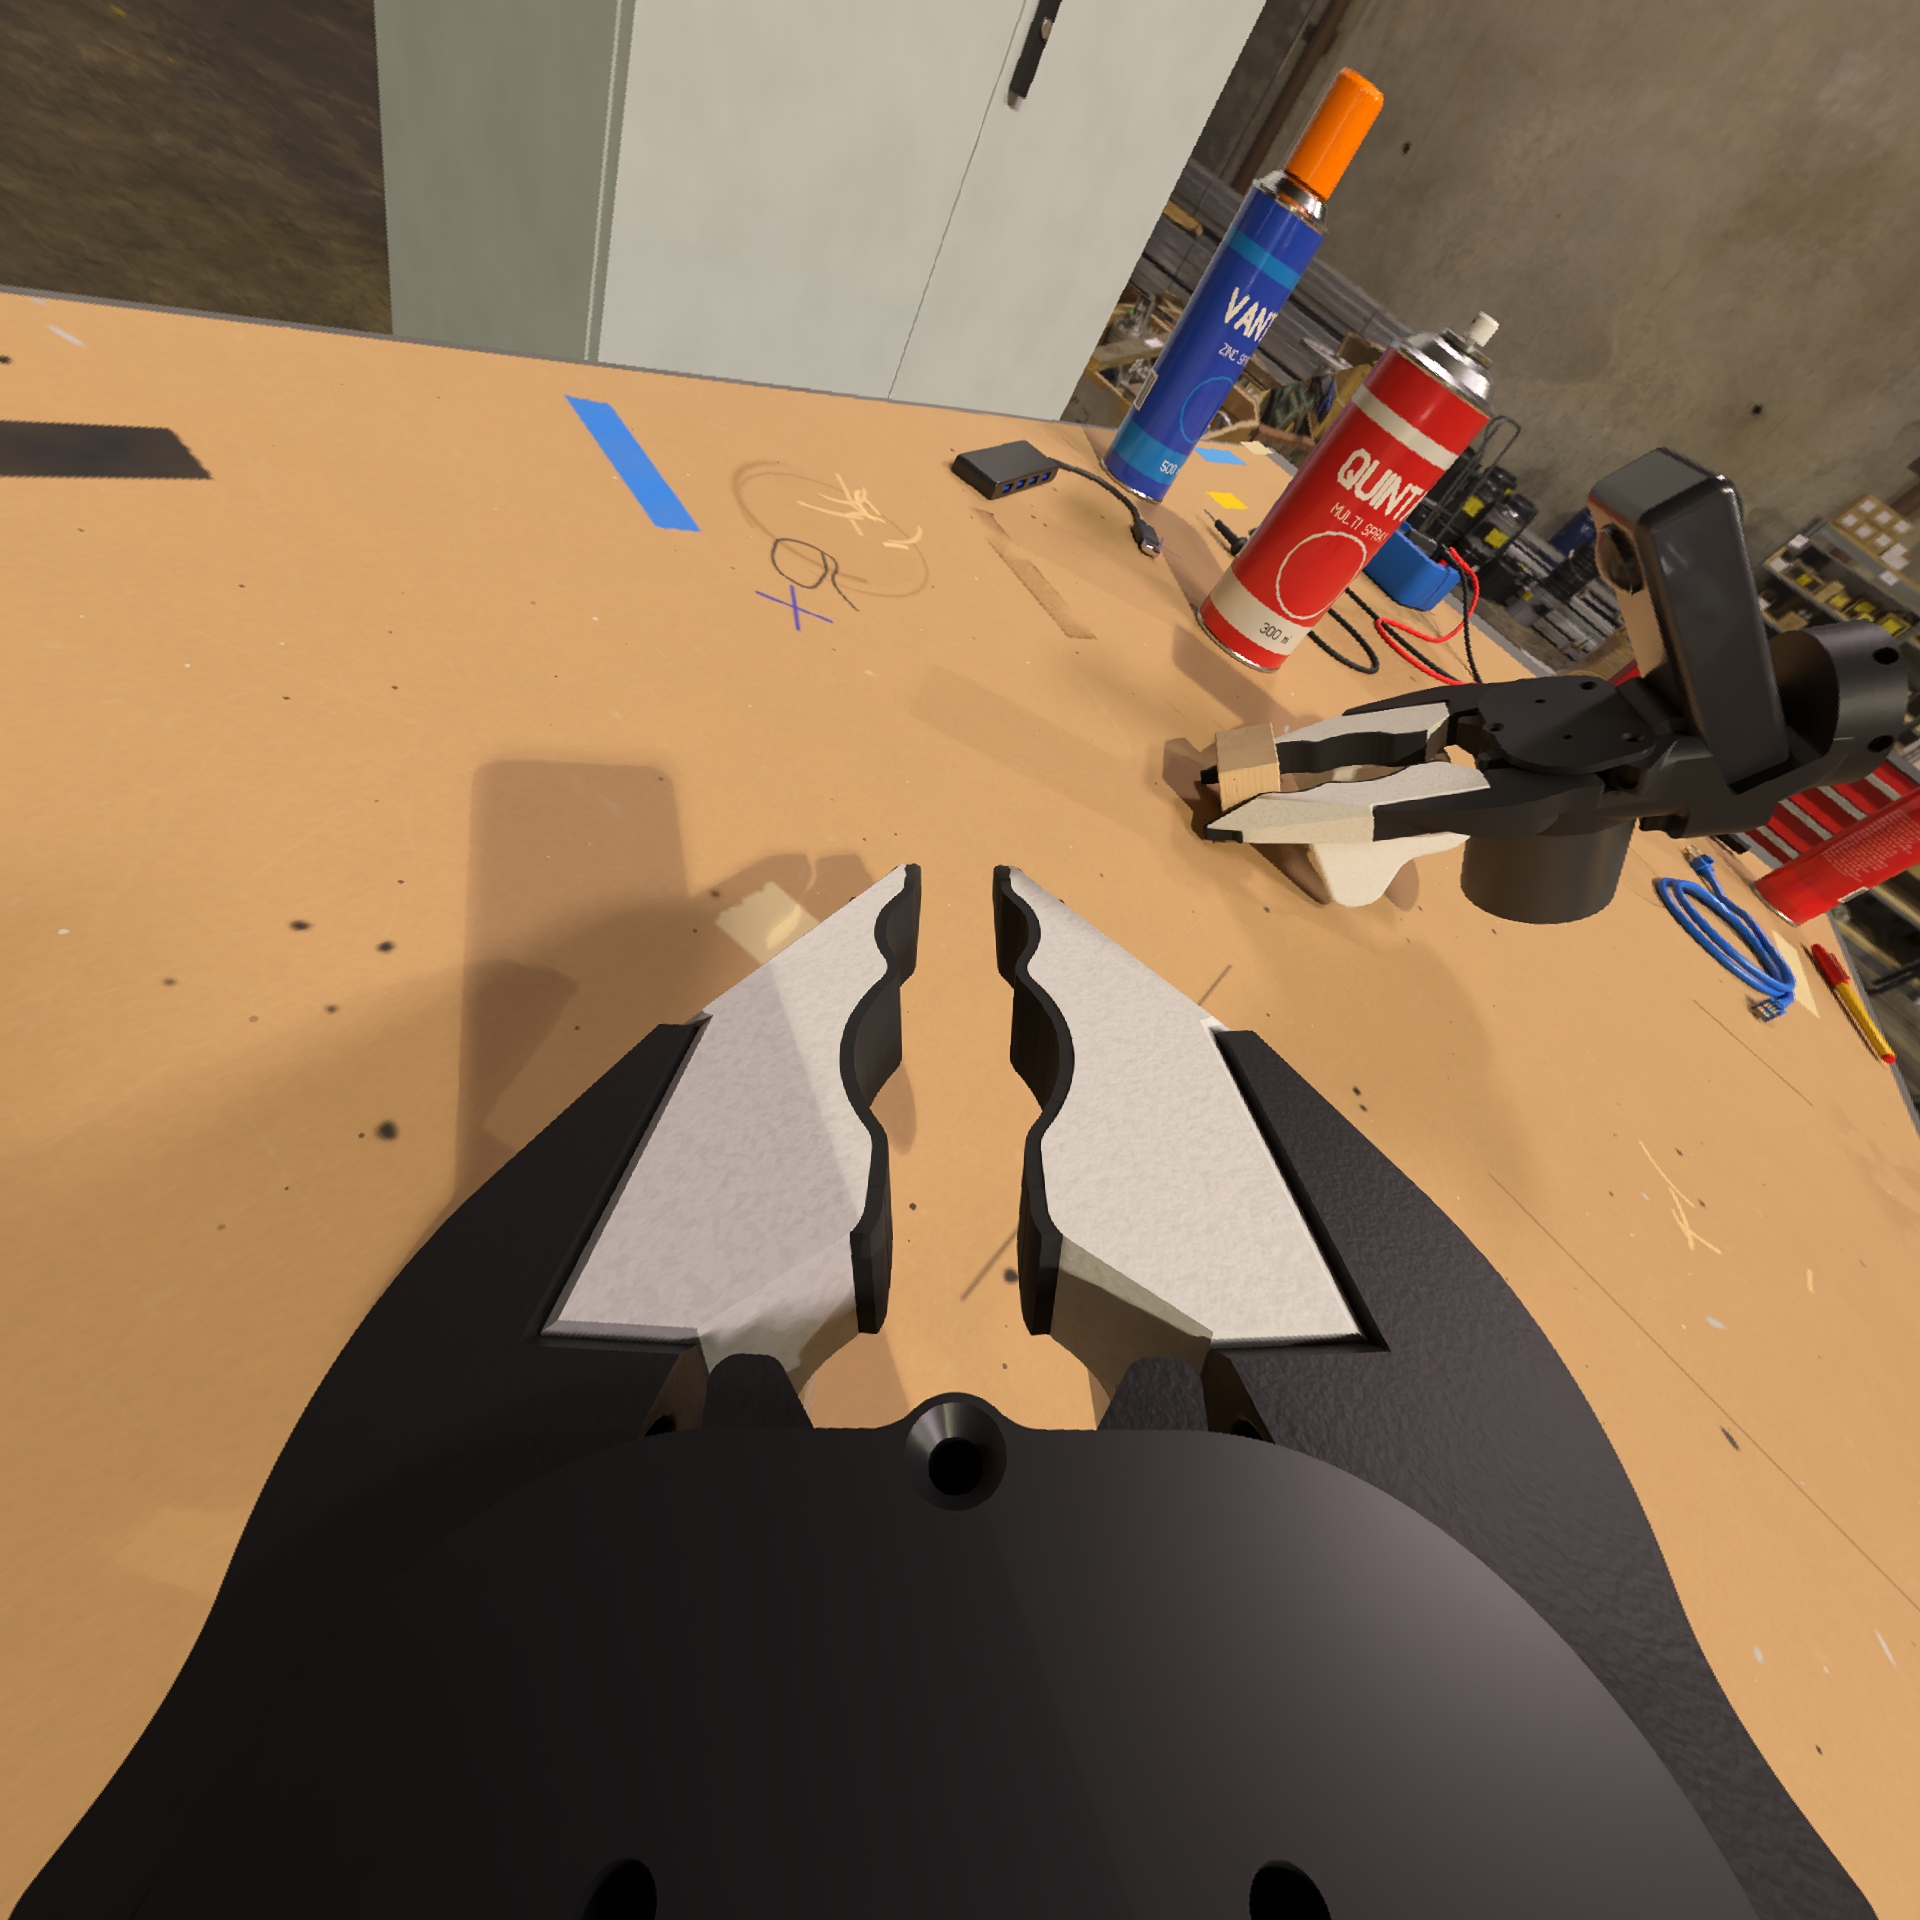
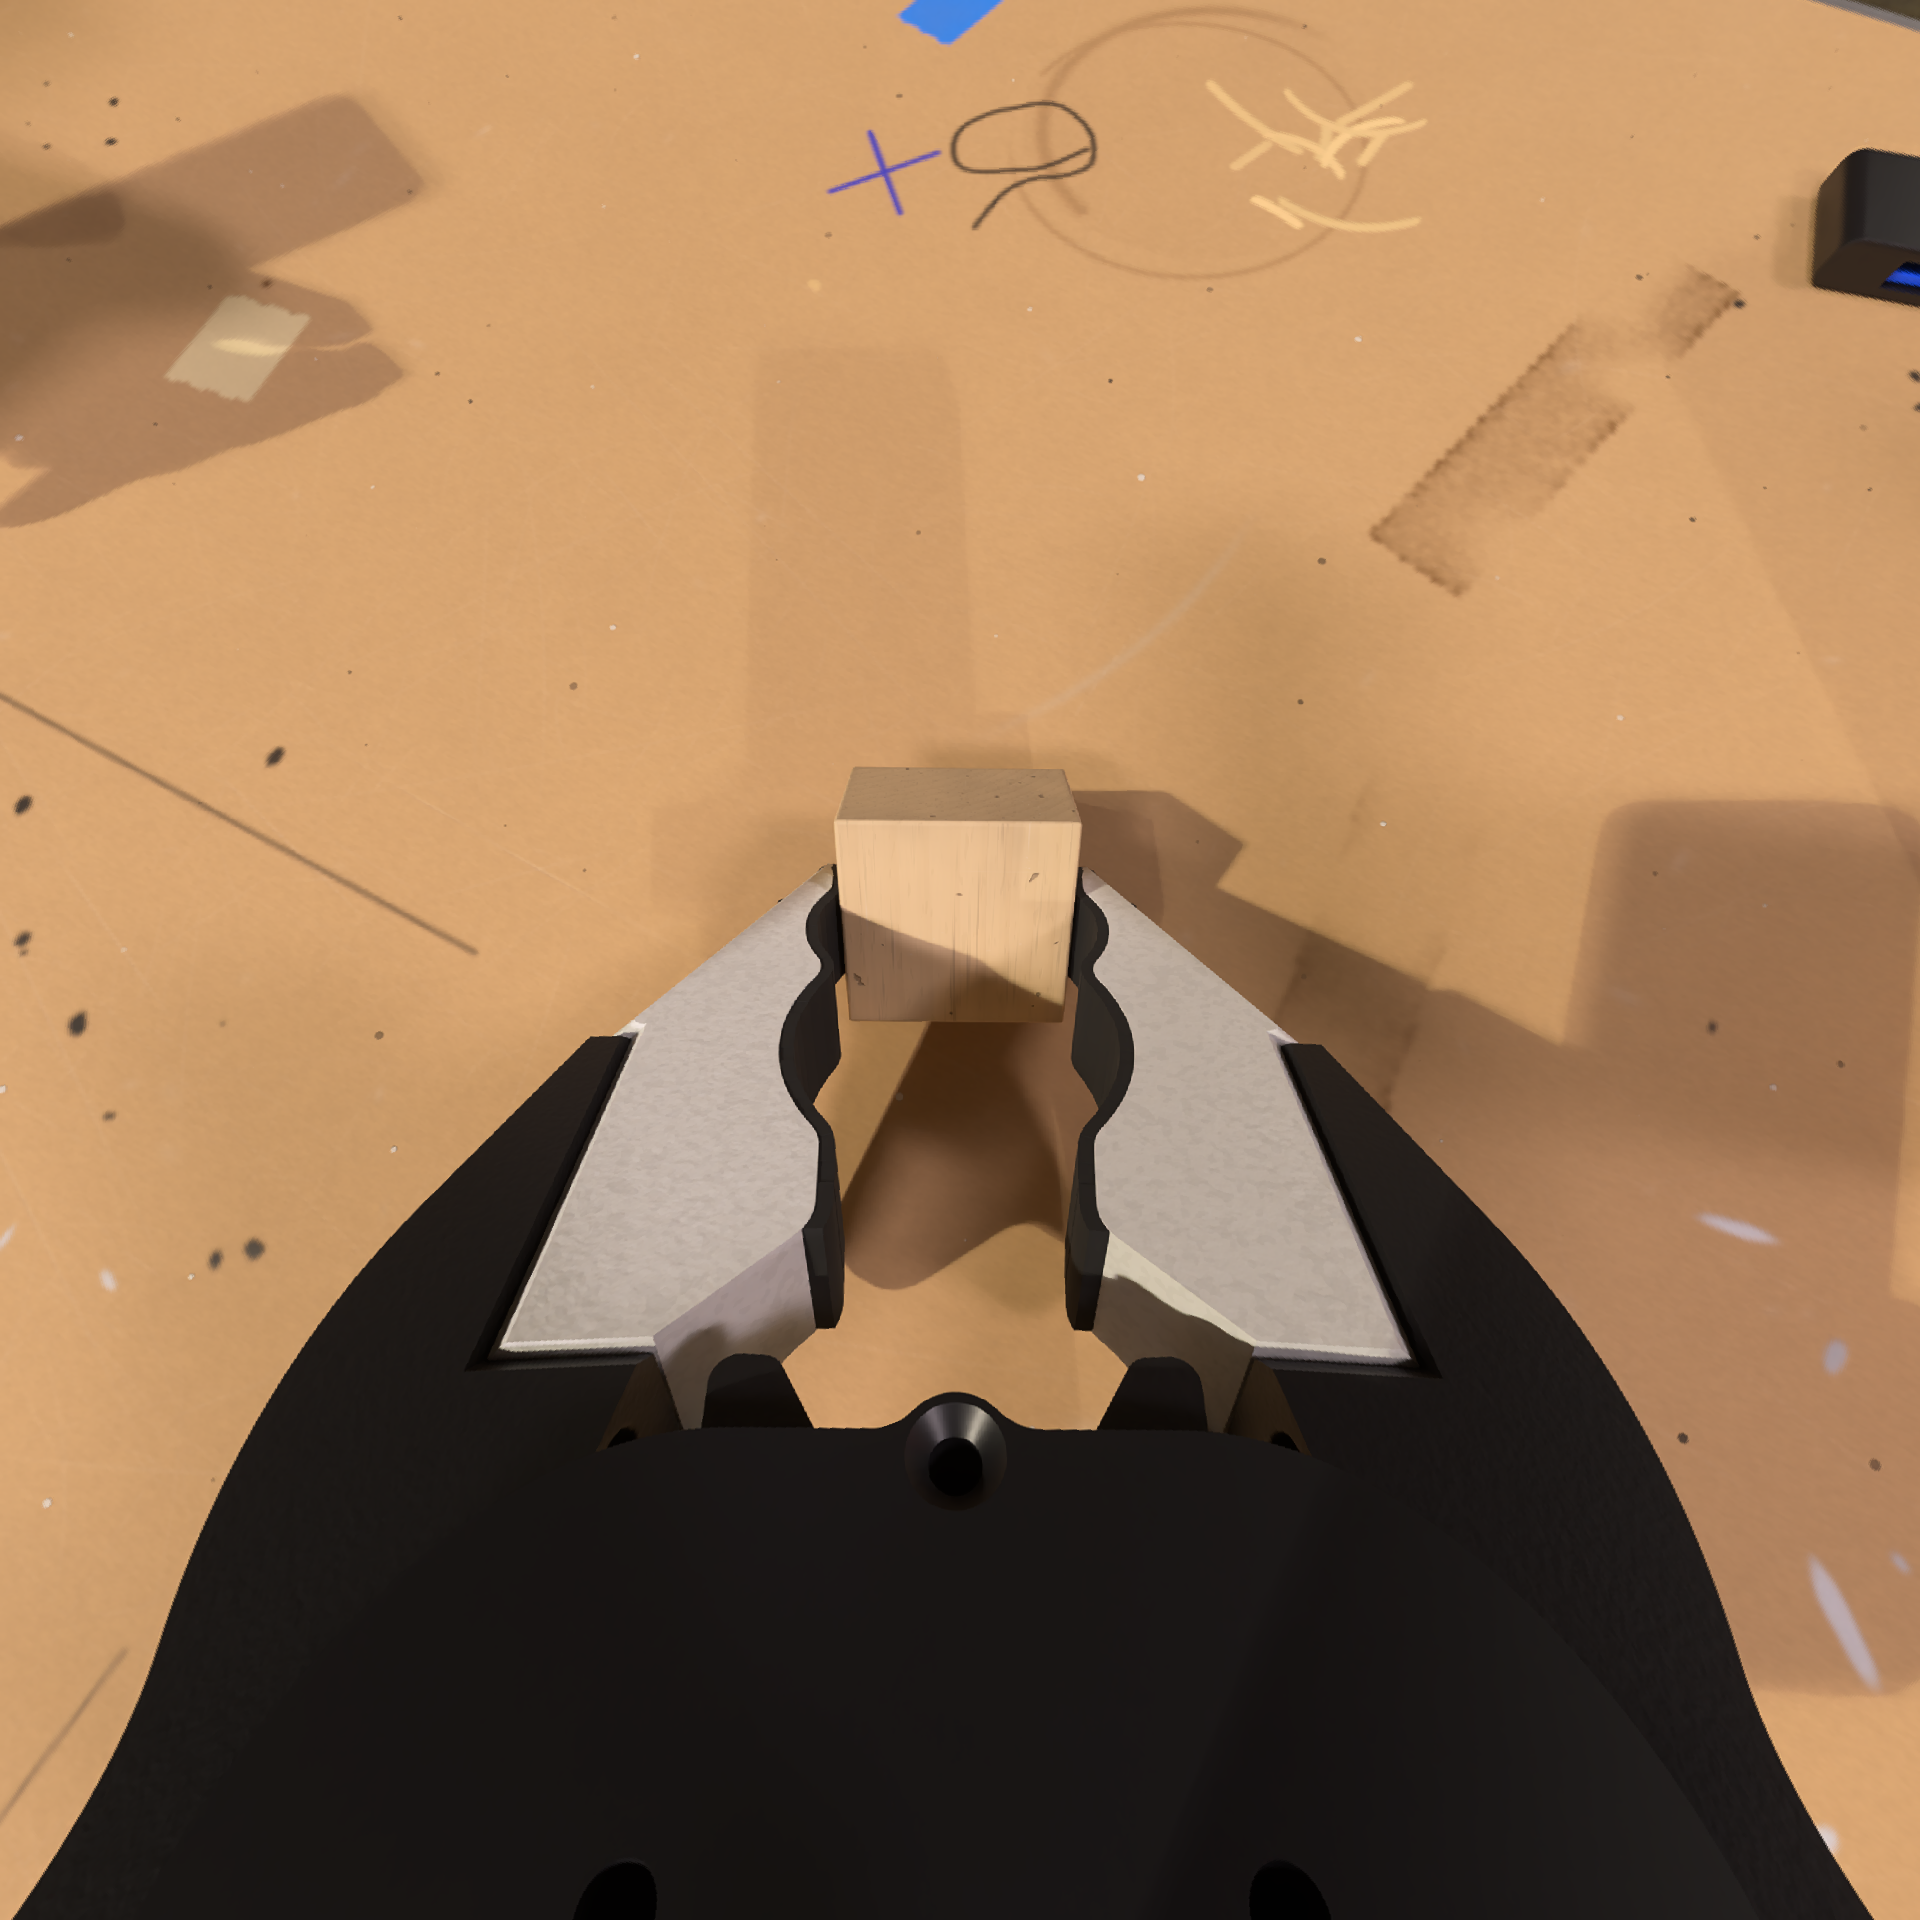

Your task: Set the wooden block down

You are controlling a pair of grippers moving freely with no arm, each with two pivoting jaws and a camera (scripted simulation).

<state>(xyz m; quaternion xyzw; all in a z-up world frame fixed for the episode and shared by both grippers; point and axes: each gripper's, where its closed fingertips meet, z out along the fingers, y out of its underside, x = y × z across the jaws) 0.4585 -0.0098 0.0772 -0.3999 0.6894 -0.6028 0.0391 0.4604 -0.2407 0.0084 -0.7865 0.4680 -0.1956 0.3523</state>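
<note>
Block pinched at the tips of my right gripper, low over the table. Left gripper narrowly parted, empty. Risk: opening before contact lets it drop and tumble.

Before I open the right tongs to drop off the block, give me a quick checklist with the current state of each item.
1. Grip: wooden block clamped between the right tongs' fingertips. Ok.
2. Block level: faces look square to the tabletop. Ok.
3. Block resting on the tabletop: its shadow sits close beneath it, but contact is not visible. Cannot tell.
4. Landing spot: only bare tabletop shows ahead of and beside the block. Ok.
5. Left tongs clear: nearly closed, empty, well apart from the block. Ok.
6. Neighbours: red spray can stands behind the right tongs, apart. Ok.
</note>
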